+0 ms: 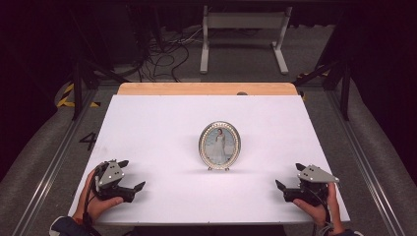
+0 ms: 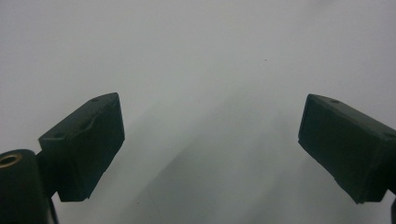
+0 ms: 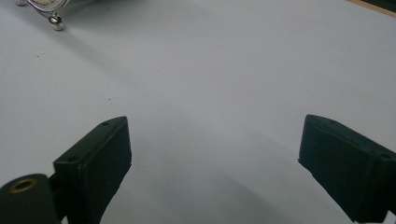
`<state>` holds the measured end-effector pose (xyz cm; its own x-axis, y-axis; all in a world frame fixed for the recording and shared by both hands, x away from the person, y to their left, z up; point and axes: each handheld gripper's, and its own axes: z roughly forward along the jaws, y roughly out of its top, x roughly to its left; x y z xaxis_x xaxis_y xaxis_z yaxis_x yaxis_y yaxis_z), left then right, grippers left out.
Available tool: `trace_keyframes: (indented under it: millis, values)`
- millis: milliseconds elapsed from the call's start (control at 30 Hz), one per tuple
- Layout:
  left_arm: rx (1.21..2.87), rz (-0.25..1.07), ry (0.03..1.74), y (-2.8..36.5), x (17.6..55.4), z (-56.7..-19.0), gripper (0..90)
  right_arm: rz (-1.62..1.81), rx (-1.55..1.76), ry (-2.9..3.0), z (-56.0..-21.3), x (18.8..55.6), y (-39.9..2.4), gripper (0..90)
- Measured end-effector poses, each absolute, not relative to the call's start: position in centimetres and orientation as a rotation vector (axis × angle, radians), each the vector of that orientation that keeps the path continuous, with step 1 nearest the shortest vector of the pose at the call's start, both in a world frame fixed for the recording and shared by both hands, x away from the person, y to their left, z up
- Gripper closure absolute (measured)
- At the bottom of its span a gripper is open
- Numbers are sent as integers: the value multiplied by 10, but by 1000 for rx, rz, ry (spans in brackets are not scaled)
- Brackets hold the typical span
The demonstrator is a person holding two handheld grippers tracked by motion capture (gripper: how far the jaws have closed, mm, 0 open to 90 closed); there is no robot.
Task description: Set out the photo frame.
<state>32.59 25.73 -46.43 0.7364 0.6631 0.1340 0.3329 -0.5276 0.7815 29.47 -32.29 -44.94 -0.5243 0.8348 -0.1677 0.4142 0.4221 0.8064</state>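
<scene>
Grippers wait at the near edge: the left gripper (image 1: 132,175) and right gripper (image 1: 288,177) both have jaws wide and hold nothing. Between them, well apart from both, the small oval silver picture frame (image 1: 220,145) stands up on the white table (image 1: 147,128) on its little feet, so its photo faces the person.

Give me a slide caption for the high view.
Oval silver photo frame upright on white table, flanked by open left tongs and right tongs.

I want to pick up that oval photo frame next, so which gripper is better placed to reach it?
Probably the right gripper: its open jaws face the oval photo frame, whose foot shows in its own view. The left gripper, also open, sits about as far away and sees bare white table.
</scene>
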Motion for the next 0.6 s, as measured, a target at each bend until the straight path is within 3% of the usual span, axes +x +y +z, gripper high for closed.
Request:
trace_keyframes:
  millis: [600]
  values:
    - [2178,530,737,253,327,-466,76,975,1051,2123,-450,295,-323,95]
